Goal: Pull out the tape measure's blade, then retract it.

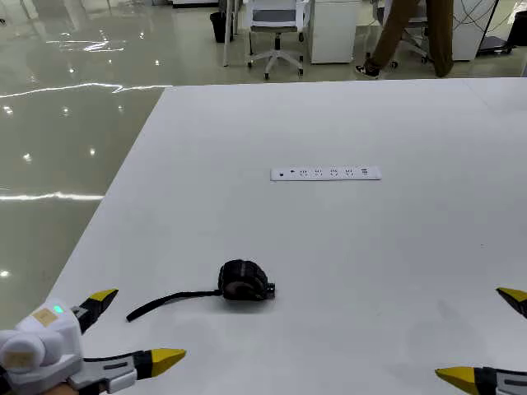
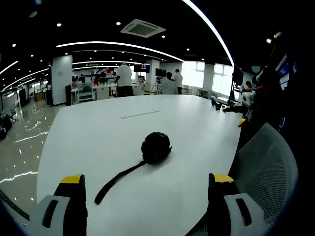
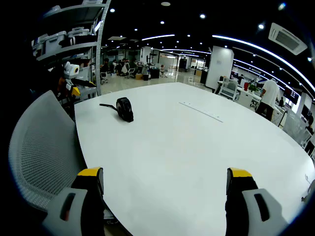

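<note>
Left gripper (image 1: 136, 326), jaws apart, before black tape measure (image 1: 243, 281) with trailing strap (image 1: 169, 302)

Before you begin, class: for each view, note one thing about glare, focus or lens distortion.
Head view: sharp, straight lines, lamp glare on the glossy floor. Left gripper view: fisheye rounds the table, tape measure in focus. Right gripper view: same bulge, ceiling lights bow into arcs.

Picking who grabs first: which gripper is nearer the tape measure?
Left. The left gripper sits open just left of the tape measure, close to the end of its strap. The right gripper sits open well off to its right, clearly farther.
</note>
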Action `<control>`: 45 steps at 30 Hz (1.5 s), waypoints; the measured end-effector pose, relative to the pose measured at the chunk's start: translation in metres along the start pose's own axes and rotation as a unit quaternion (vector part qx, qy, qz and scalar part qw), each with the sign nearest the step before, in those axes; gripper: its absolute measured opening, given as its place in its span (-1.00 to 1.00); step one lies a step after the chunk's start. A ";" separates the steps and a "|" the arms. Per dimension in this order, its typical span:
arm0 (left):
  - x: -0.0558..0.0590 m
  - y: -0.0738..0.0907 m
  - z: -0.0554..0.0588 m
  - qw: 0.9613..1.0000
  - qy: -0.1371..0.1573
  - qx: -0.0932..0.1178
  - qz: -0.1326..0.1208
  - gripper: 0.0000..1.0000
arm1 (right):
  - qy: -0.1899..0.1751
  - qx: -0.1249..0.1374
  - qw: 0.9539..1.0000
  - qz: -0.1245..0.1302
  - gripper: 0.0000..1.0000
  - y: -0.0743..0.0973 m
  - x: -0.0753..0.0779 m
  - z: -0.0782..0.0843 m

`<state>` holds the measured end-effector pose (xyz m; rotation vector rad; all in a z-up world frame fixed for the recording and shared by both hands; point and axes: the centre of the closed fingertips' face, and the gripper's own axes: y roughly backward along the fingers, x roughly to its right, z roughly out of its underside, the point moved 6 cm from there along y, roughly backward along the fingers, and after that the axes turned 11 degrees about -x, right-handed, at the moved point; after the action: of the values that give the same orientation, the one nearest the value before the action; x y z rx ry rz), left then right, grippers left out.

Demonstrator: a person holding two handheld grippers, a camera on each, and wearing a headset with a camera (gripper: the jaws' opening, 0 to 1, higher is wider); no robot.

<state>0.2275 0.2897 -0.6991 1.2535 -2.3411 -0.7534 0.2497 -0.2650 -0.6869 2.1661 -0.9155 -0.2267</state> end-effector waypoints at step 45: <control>0.011 -0.056 -0.057 0.986 -0.128 -0.076 0.070 1.00 | 0.041 -0.028 0.998 -0.048 1.00 -0.036 0.014 -0.016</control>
<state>0.2888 0.2392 -0.6882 0.9663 -2.4846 -1.0768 0.2865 -0.2490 -0.6993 2.1528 -0.7512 -0.2078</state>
